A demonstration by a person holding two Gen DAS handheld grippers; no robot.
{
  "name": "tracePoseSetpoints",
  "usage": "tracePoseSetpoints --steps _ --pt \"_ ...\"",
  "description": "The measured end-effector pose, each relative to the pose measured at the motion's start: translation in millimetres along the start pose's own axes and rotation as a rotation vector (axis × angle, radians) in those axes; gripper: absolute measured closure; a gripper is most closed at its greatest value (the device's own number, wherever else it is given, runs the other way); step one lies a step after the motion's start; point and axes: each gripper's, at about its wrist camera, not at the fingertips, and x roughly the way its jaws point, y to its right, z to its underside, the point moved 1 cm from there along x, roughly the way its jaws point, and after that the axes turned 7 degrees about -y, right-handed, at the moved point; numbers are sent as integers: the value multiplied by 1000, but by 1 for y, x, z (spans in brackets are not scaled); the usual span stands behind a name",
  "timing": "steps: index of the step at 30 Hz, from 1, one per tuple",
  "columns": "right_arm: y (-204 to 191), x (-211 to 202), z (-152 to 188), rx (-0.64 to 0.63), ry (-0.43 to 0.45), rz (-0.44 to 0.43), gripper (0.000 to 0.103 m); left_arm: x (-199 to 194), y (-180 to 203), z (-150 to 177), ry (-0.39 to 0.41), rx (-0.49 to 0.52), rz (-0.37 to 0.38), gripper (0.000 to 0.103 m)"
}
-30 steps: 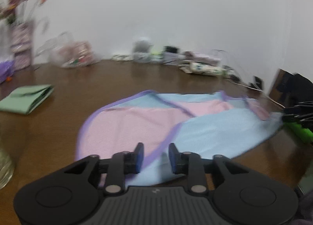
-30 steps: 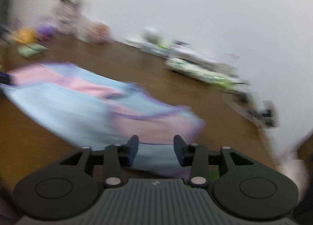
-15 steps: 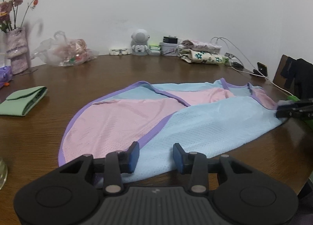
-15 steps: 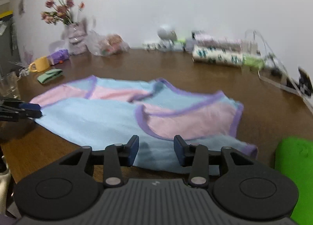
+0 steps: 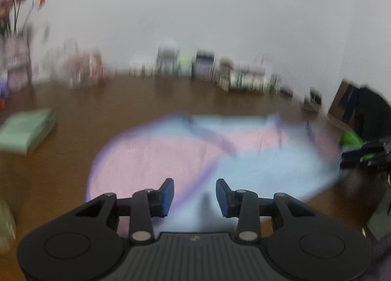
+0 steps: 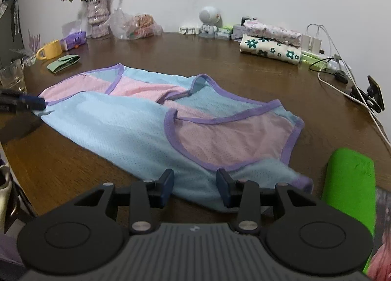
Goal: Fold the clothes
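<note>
Jaws of left gripper [image 5: 195, 194] just opened wider, right gripper [image 6: 195, 188] parted, both empty over the vest [image 6: 156, 119] lying flat on the bench [image 6: 220, 61]; best pinching both near hem corners evenly before folding.

Left wrist view is motion-blurred throughout: the clutter [image 5: 200, 68] along the wall can't be identified, and the garment [image 5: 220, 158] seams are smeared. The glass [image 6: 12, 78] and green object [image 6: 349, 195] are cropped by the frame's edges. The garment's near hem is hidden behind the right hand-held gripper [image 6: 195, 185].
</note>
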Motion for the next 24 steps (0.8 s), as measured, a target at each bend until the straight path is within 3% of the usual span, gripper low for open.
tracePoseSetpoints --steps 1,3,4,7,9,13,14,20,23,24 --pt "1 -4 -10 -21 20 -1 63 -1 0 -18 23 14 -2 58" --pt "1 -8 -38 -60 69 0 59 12 2 -53 36 38 -21 40" --pt "3 -5 -56 -71 86 -11 57 27 2 -68 15 57 -21 36" --pt "9 27 -107 -53 46 -31 56 82 -4 -104 -87 87 -18 37" --pt "13 52 -131 -17 1 -7 56 115 -9 -117 -143 88 -19 48" --pt "12 97 -147 60 -82 -12 56 156 -12 -125 -203 81 -2 49" --pt "10 105 -145 60 -99 -18 56 162 -13 -125 -217 84 -6 49" --pt "3 135 -136 65 -142 -24 56 180 -25 -122 -291 52 -39 78" --pt "4 144 -130 65 -151 -21 57 176 -29 -118 -291 48 -24 82" --pt "4 144 -129 64 -148 -21 60 176 -30 -117 -290 46 -22 87"
